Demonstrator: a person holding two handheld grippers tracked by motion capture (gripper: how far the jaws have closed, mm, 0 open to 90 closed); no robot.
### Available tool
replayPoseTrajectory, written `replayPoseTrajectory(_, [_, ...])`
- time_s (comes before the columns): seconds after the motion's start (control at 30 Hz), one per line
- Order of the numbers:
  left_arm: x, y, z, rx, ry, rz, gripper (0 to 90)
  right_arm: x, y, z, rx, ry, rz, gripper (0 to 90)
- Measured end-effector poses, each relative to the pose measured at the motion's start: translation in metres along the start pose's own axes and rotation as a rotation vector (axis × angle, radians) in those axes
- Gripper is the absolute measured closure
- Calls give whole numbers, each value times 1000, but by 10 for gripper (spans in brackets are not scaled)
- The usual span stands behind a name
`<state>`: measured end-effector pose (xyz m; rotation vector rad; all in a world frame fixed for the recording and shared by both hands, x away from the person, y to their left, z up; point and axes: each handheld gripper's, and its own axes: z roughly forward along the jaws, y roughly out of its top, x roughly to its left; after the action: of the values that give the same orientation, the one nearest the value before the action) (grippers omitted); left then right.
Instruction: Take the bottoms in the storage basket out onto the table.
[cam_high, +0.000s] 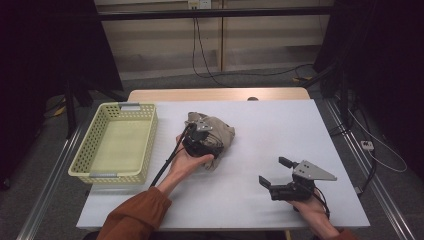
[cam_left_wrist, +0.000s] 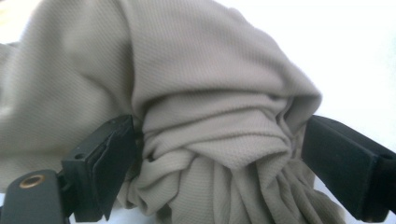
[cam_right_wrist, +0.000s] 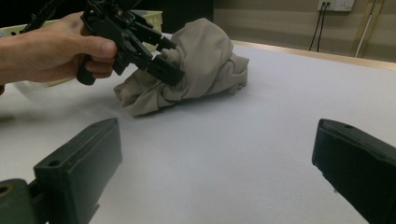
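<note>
On the white surface (cam_high: 280, 130), left gripper (cam_high: 204, 142) fingers (cam_left_wrist: 105, 161) stand wide astride the crumpled beige cloth (cam_left_wrist: 210, 116); right gripper (cam_high: 280, 177) fingers (cam_right_wrist: 77, 170) wide, empty.

One beige cloth (cam_high: 216, 134) bunched on one white table (cam_high: 280, 130), one yellow basket (cam_high: 116, 142) at the left, two grippers (cam_high: 202, 142) (cam_high: 272, 172) out; possibly one small dark thing (cam_high: 253, 98) at the far edge.

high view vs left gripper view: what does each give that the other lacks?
High view alone: the yellow basket left of the cloth, the right tongs resting open on the table, apart from the cloth, and both forearms. Left gripper view alone: a close look at the cloth's bunched folds between the left tongs, whose jaws stand wide on either side of the bunch. Both share: the beige cloth and the left tongs at it.
</note>
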<state>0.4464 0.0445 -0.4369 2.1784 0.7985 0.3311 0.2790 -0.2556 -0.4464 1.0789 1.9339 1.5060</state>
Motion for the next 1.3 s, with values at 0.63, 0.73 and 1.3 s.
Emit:
replayPoseTrajectory(0.63, [2,7,-29,-125,37,-8,56,2,1,0,2,-10,-10,15])
replayPoseTrajectory(0.73, [2,8,-34,-143,20,1,55,2,1,0,2,-12,-11,15])
replayPoseTrajectory(1.3, [-12,15,-68,-204,72,70,58,2,1,1,2,-9,-16,15])
